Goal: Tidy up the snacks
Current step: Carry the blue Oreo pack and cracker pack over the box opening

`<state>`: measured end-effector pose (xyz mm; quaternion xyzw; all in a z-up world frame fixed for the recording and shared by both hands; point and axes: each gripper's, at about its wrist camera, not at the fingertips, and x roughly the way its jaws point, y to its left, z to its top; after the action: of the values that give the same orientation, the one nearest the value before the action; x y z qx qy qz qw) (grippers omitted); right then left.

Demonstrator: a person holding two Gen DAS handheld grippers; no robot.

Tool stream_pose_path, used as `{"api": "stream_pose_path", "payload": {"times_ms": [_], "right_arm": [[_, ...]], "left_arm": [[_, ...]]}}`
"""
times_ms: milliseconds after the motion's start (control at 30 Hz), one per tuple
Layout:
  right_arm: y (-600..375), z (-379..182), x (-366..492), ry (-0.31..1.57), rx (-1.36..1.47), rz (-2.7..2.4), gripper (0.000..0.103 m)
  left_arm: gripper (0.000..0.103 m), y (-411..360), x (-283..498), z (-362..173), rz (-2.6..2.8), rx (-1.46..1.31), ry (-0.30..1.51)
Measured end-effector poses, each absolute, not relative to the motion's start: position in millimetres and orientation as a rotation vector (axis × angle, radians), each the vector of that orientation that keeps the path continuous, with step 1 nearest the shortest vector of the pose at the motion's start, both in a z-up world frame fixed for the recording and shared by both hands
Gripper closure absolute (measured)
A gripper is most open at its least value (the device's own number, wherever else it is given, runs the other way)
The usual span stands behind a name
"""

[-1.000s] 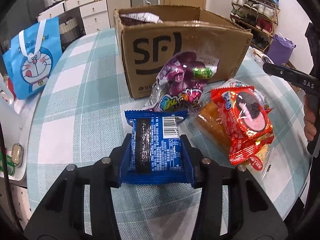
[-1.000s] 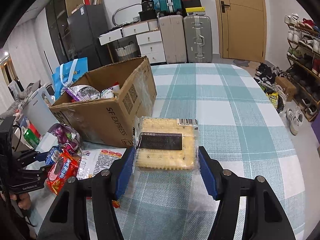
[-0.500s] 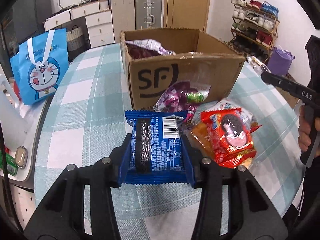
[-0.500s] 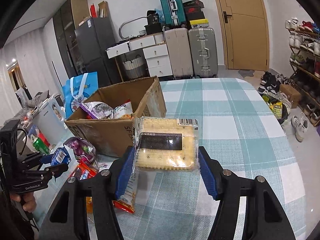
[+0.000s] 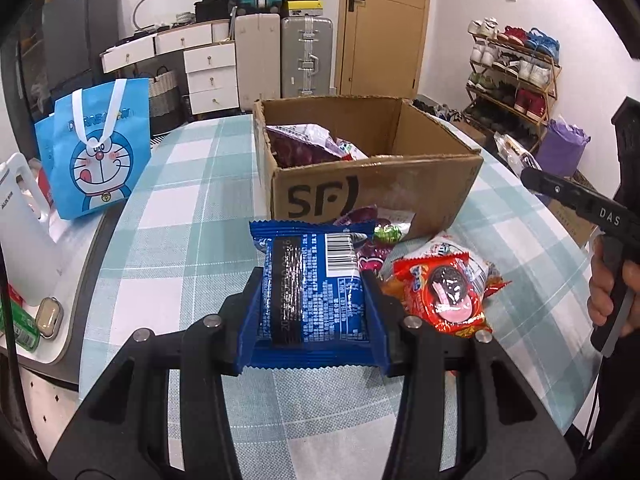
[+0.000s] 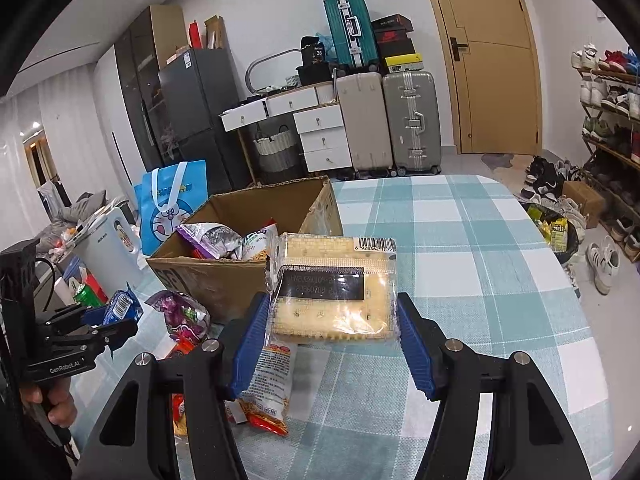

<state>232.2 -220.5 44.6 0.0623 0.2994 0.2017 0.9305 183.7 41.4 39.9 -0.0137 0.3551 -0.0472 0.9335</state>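
Note:
My left gripper (image 5: 312,308) is shut on a blue cookie packet (image 5: 310,284), lifted above the checked tablecloth in front of the open cardboard box (image 5: 376,188). The box holds a purple bag (image 5: 298,144) and other snacks. A red cookie packet (image 5: 444,292) and a purple candy bag (image 5: 370,248) lie on the table by the box. My right gripper (image 6: 332,320) is shut on a clear pack of crackers (image 6: 334,292), held up right of the box (image 6: 224,276). In the right wrist view the left gripper (image 6: 108,320) appears at far left with the blue packet (image 6: 122,306).
A blue cartoon tote bag (image 5: 94,152) stands left of the table (image 5: 176,208). A white appliance (image 5: 20,232) sits on a side counter. A white-and-red snack bag (image 6: 268,388) lies under my right gripper. Suitcases (image 6: 408,120), drawers and a shoe rack (image 5: 516,76) line the room.
Both grippers have risen with their packets still gripped, and both views tilted up. The box interior and more of the room now show; loose snacks sit lower and farther.

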Motion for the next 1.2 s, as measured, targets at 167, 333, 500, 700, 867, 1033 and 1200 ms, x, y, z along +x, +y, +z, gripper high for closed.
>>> {"api": "stream_pose_path", "payload": {"times_ms": [167, 333, 500, 700, 867, 1033, 1200], "right_arm": [[-216.0, 48.8, 228.7, 0.599, 0.123, 0.421, 0.04], [-210.6, 53.0, 224.4, 0.583, 0.118, 0.434, 0.04], [-203.5, 54.8, 222.6, 0.578, 0.11, 0.453, 0.04], [-193.4, 56.4, 222.8, 0.568, 0.092, 0.476, 0.04], [-187.3, 60.3, 227.6, 0.567, 0.093, 0.494, 0.04], [-179.1, 64.6, 232.1, 0.563, 0.083, 0.513, 0.04], [-172.5, 68.0, 239.6, 0.561, 0.073, 0.514, 0.04]], "left_arm": [[0.06, 47.0, 183.1, 46.9, -0.085, -0.055, 0.703], [0.06, 52.4, 180.6, 55.1, -0.061, -0.077, 0.664], [0.06, 55.7, 182.7, 61.1, -0.057, -0.099, 0.65], [0.06, 49.2, 182.6, 74.9, -0.065, -0.09, 0.613], [0.06, 39.4, 189.7, 86.1, -0.054, -0.053, 0.598], [0.06, 33.9, 200.6, 94.6, -0.053, -0.038, 0.587], [0.06, 26.8, 212.3, 100.6, -0.052, -0.029, 0.585]]}}
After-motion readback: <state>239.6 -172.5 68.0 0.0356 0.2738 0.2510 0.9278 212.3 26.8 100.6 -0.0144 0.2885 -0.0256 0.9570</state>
